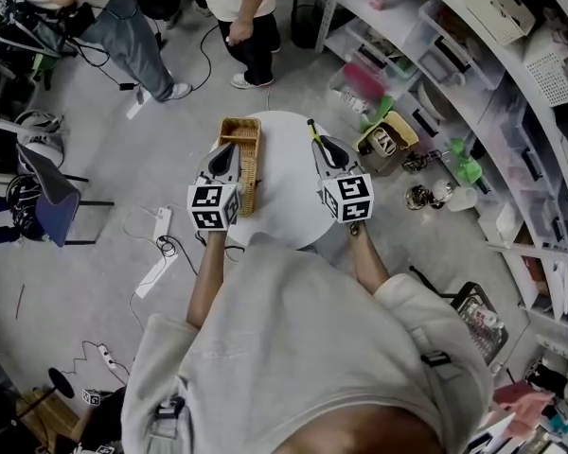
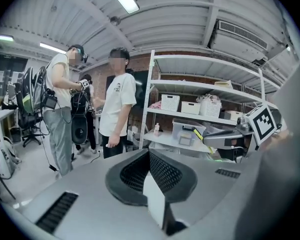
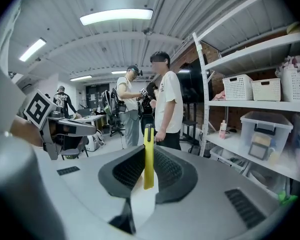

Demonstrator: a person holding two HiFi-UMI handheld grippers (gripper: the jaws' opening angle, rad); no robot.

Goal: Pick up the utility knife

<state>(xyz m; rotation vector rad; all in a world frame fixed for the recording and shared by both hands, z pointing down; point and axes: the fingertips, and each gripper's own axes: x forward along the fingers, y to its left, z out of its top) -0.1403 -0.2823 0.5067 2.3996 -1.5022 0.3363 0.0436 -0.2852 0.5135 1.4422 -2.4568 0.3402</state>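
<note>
1. Several tiers of white shelving (image 2: pixel 190 85) run from 1 to 4 o'clock of the table in the head view, packed with bins and baskets.
2. One round white table (image 1: pixel 284 192) sits mid-frame in the head view, beneath both grippers.
3. Two people stand on the grey floor. One in a white T-shirt (image 1: pixel 241 26) is at 12 o'clock of the table and another in grey trousers (image 1: pixel 123 26) is at 11 o'clock.
4. A long wicker basket (image 1: pixel 254 176) lies along the table's 9 to 11 o'clock edge.
5. The left gripper (image 2: pixel 149 151) has its ribbed black pads clenched tip to tip with nothing between them. In the head view it hangs over the basket's left side.
6. The right gripper (image 3: pixel 148 154) is clamped on the utility knife.
7. A clear lidded box (image 3: pixel 265 126) on a shelf at 3 o'clock in the right gripper view carries a pale label, its print too small to read.
8. The utility knife (image 3: pixel 149 171) is yellow with a black end on top. It stands upright and edge-on between the right pads, over the table's 1 o'clock area in the head view.
9. The left cube (image 1: pixel 214 206) and the right cube (image 1: pixel 348 199) bear bold black-and-white square code patterns.
</note>
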